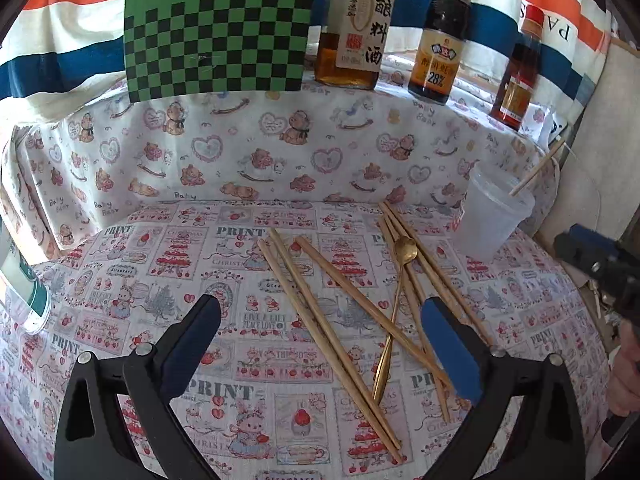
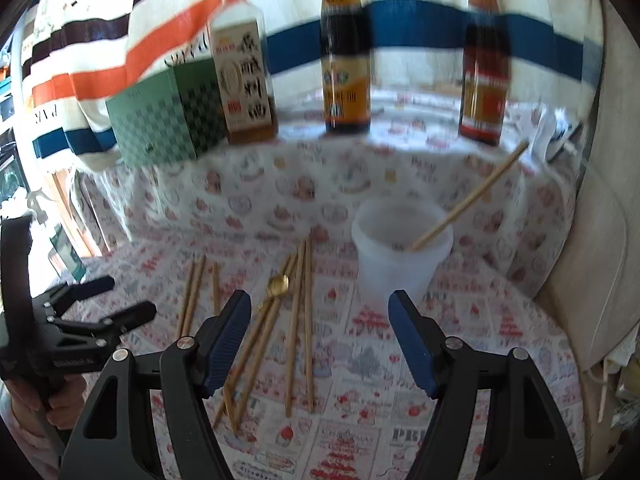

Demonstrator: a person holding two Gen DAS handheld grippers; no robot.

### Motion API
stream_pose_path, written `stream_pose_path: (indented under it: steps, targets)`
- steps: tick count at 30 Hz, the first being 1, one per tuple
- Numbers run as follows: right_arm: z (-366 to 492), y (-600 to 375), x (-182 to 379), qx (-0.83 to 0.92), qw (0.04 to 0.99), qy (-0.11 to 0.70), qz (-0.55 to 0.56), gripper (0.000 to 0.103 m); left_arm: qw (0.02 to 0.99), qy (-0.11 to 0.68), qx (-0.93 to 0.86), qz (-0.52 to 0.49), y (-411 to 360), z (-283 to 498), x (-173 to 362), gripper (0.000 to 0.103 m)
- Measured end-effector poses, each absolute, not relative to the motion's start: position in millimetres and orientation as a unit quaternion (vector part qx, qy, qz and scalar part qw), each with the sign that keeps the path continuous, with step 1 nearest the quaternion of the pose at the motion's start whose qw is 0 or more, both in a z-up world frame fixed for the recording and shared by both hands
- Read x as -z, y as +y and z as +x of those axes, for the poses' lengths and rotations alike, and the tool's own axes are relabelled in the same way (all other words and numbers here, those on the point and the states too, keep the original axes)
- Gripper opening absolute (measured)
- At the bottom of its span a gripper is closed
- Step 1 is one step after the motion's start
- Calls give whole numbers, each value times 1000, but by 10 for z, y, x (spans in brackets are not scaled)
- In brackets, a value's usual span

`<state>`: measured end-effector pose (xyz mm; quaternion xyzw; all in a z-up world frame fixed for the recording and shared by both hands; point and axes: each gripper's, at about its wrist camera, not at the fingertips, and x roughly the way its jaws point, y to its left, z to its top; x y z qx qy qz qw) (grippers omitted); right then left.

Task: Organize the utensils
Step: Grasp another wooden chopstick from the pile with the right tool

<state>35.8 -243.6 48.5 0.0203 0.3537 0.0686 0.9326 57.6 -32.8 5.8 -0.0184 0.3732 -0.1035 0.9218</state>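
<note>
Several wooden chopsticks [image 1: 320, 320] lie scattered on the printed tablecloth, and a gold spoon [image 1: 394, 312] lies across some of them. A translucent plastic cup [image 1: 492, 216] stands at the right with one chopstick [image 1: 536, 172] leaning in it. My left gripper [image 1: 324, 312] hangs open above the chopsticks, nothing between its fingers. In the right wrist view my right gripper [image 2: 320, 312] is open over the chopsticks [image 2: 298, 336] and spoon [image 2: 278, 285], short of the cup [image 2: 400, 248]. The left gripper [image 2: 120, 300] shows at that view's left edge.
Three sauce bottles [image 1: 440, 36] stand on a raised cloth-covered ledge behind, beside a green checkered board [image 1: 216, 40]. A striped cloth hangs at the back. A beige padded surface [image 2: 592, 240] borders the right side. A carton [image 1: 24, 280] sits at the left edge.
</note>
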Motion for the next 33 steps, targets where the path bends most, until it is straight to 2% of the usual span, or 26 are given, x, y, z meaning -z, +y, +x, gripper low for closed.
stream_pose_path:
  steps: [4, 7, 11, 14, 18, 21, 23, 24, 27, 33]
  targets:
    - [527, -2315, -30, -72, 903, 423, -9, 62, 903, 418, 97, -11, -386, 661, 93, 100]
    - [601, -2256, 137, -77, 887, 455, -17, 48, 895, 437, 92, -20, -370, 703, 176, 99]
    - [644, -2295, 283, -59, 876, 478, -16, 30, 898, 430, 83, -31, -312, 711, 192, 99]
    - [664, -2294, 335, -55, 873, 484, -23, 23, 901, 419, 106, -45, -313, 685, 164, 97]
    - [700, -2261, 393, -86, 867, 491, -8, 20, 908, 403, 112, -31, -397, 627, 119, 97]
    - [670, -2146, 416, -63, 881, 465, -53, 19, 915, 390, 101, -14, -438, 593, 91, 97]
    - [636, -2077, 421, -68, 884, 457, -70, 6, 916, 388, 98, -14, -434, 602, 89, 97]
    - [628, -2068, 415, -66, 884, 457, -70, 6, 915, 390, 99, -18, -419, 614, 97, 97]
    - [613, -2186, 334, -86, 885, 457, -13, 6, 916, 390, 92, -27, -372, 635, 104, 96]
    - [329, -2506, -262, -61, 947, 312, 37, 6, 932, 347, 98, -21, -384, 530, -12, 94]
